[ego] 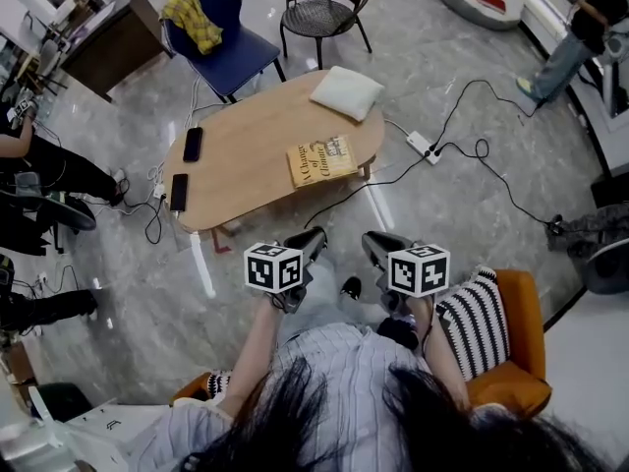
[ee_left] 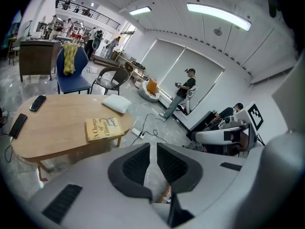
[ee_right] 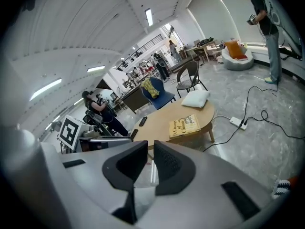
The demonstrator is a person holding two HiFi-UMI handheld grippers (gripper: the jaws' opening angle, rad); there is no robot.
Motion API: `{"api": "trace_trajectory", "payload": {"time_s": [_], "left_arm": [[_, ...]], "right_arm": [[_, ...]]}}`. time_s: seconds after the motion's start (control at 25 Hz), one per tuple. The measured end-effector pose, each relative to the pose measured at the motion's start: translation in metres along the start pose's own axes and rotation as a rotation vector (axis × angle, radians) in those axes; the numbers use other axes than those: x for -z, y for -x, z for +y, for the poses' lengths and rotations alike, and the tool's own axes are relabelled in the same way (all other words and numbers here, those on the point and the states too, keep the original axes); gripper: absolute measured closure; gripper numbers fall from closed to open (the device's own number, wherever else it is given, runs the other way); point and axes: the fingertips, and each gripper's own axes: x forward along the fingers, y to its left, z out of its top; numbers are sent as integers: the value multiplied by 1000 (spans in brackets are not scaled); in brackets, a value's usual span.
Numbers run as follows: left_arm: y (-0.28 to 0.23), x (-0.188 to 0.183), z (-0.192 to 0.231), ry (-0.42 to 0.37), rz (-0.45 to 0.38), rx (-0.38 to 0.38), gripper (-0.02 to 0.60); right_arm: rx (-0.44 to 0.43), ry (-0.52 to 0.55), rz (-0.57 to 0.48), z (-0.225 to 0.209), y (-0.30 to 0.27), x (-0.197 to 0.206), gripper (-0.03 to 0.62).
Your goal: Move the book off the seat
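Fingers (ee_left: 136, 163) of the left gripper (ee_left: 152, 149) stand almost together, with only a thin slit between the pads and nothing in it. The right gripper (ee_right: 149, 149) is the same, nearly closed and empty. Both are held in the air in front of the person, well apart from the table (ego: 246, 155).

The book (ego: 321, 160) is not on the seat. It lies flat on the wooden table, cover up, close to the rim on the person's side, so I judge the task as practically done. Farther along the table are a white pillow (ego: 347, 91) and two dark phones (ego: 193, 144). The person sits on the orange seat (ego: 521, 362), beside a striped cushion (ego: 474, 323).

One risk is the book's place near the rim: a push from closed jaws could slide it over to the floor. Cables (ego: 472, 150) on the floor could also catch a foot.
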Motion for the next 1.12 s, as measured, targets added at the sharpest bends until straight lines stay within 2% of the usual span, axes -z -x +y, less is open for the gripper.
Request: {"api": "trace_trajectory", "payload": {"time_s": [0.24,0.48,0.68,1.12], "left_arm": [[13,17,-22,-26,-3,-2,526],[31,24,-24,-47,-18,-16,526],[41,23,-29,-61,-42,-19,526],[52,36,-34,-81,-34,-36,526]], "right_arm": [[-35,45,14,16,4,14,552],[-60,93,17,36,0,23,556],[-66,103,18,42,1,26,556],[-76,113,-5,48,4,24,556]]}}
